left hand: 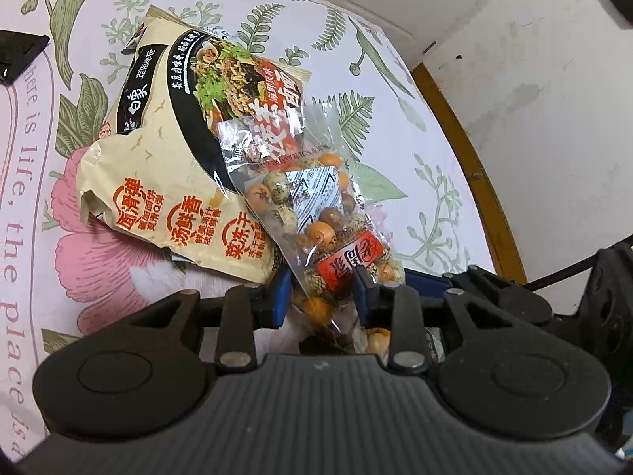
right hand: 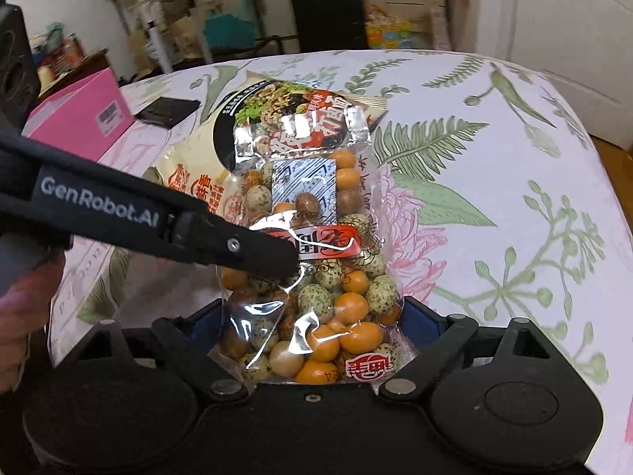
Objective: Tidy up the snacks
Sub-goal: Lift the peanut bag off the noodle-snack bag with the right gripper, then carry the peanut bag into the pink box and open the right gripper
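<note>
A clear bag of orange and speckled coated nuts [left hand: 316, 213] lies tilted across a cream instant-noodle packet [left hand: 158, 182] on the floral tablecloth [left hand: 47, 166]. My left gripper [left hand: 324, 297] is shut on the nut bag near its red label, blue pads pressing both sides. In the right wrist view the nut bag [right hand: 316, 277] runs away from me, its far end resting on the noodle packet [right hand: 190, 166]. The left gripper's black finger [right hand: 257, 253] crosses it from the left. My right gripper [right hand: 312, 312] stands wide, the bag's near end between its blue pads without clear pressure.
A pink box [right hand: 79, 118] and a flat black object [right hand: 170, 113] sit at the table's far left. The table's wooden rim [left hand: 467, 166] curves along the right, floor beyond. A person's hand [right hand: 23, 308] shows at the left edge. Clutter and a black case [right hand: 328, 12] stand behind.
</note>
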Motion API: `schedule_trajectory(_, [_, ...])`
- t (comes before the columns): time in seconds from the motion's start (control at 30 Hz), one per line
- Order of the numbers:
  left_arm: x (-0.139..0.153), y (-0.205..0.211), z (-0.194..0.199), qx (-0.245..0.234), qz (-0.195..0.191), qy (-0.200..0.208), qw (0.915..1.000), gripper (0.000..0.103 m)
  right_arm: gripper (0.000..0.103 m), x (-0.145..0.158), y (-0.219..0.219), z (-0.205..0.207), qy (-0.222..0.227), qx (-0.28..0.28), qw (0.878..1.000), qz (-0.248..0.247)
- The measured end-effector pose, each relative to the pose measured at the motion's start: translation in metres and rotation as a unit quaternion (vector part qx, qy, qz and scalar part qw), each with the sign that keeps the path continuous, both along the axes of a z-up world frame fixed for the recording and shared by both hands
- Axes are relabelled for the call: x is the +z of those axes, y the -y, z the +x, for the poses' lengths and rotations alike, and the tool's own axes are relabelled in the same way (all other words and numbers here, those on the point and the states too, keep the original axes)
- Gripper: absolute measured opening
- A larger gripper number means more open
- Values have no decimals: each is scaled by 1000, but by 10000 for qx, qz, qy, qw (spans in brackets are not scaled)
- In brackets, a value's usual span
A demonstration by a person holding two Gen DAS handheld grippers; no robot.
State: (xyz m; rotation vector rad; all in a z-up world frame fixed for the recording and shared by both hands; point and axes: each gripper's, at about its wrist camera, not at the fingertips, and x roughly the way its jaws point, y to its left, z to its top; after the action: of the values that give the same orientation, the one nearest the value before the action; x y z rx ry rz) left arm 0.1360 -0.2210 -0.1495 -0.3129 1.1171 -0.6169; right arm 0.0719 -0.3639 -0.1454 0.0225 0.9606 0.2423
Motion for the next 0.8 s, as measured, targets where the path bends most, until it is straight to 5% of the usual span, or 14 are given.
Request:
schedule_trajectory(0.33, [27,0,-15,-385,424,182,9982,33,92,23,-14,-11,-86,-171,9998,52])
schedule_trajectory(0.8, [90,-52,-35,-299,383,138,9987,34,92,91,-71,-21,-228,163,9993,-247])
